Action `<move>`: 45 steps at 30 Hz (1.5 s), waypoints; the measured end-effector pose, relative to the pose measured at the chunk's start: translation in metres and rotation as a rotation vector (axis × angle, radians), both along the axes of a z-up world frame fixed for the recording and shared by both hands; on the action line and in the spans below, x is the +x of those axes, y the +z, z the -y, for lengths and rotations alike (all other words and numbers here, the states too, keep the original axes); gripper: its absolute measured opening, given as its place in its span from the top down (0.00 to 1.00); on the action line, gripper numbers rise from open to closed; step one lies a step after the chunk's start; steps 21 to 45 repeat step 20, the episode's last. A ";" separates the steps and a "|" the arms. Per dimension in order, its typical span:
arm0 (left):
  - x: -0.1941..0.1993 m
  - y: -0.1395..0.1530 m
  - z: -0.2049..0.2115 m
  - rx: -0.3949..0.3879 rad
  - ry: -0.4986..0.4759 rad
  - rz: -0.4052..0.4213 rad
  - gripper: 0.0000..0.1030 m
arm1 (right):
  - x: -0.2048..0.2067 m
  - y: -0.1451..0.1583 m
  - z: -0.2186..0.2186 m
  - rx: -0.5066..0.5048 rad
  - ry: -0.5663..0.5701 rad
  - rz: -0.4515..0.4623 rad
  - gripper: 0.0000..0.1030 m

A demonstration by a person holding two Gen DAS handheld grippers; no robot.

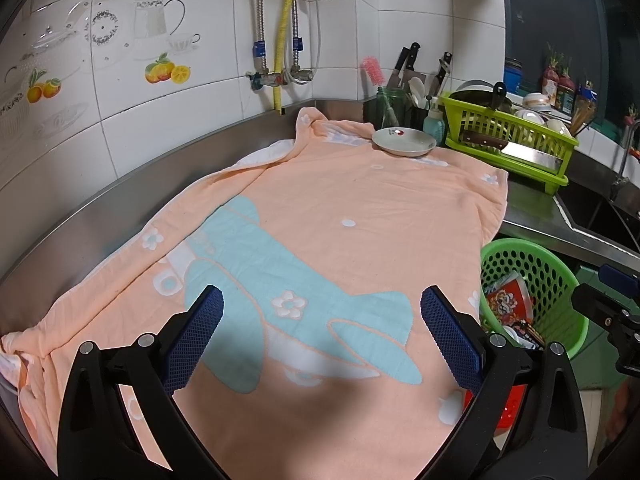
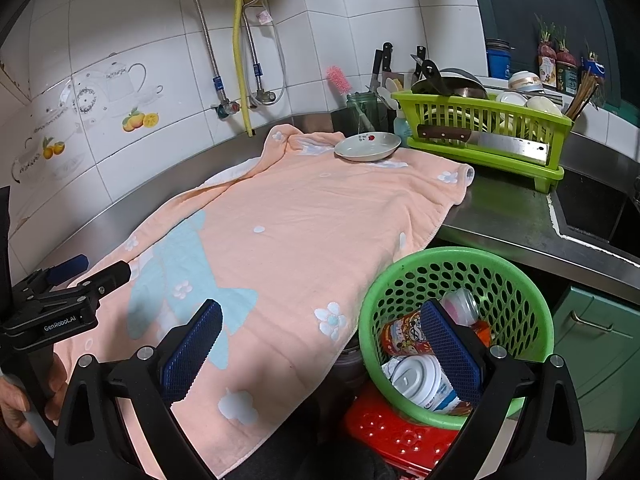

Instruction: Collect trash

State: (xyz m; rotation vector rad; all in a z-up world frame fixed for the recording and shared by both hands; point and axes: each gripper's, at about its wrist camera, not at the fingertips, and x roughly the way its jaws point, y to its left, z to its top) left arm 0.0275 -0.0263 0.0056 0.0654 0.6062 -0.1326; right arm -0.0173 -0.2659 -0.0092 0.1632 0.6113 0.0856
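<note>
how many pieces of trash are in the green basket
3 show: a red printed cup at the left, a clear bottle at the back, and a white lidded tub in front. The right hand-held gripper may hide more.

A soft matt cloth towel [image 2: 304, 220] covers the brushed steel bench [image 2: 504, 216] below glossy wall tiles [image 2: 132, 20]. A glazed plate [image 2: 367, 146] rests on it, beside a shiny plastic rack [image 2: 480, 120]. The perforated plastic basket [image 2: 532, 320] gleams; both tongs carry textured blue rubbery pads [image 1: 448, 336].
</note>
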 end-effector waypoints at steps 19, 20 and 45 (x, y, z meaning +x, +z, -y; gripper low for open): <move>0.001 -0.001 0.004 0.009 -0.001 -0.012 0.05 | -0.001 -0.003 0.001 0.002 -0.004 -0.008 0.07; 0.002 -0.001 0.004 0.010 -0.002 -0.013 0.05 | -0.001 -0.002 0.001 0.002 -0.004 -0.008 0.07; 0.002 -0.001 0.004 0.010 -0.002 -0.013 0.05 | -0.001 -0.002 0.001 0.002 -0.004 -0.008 0.07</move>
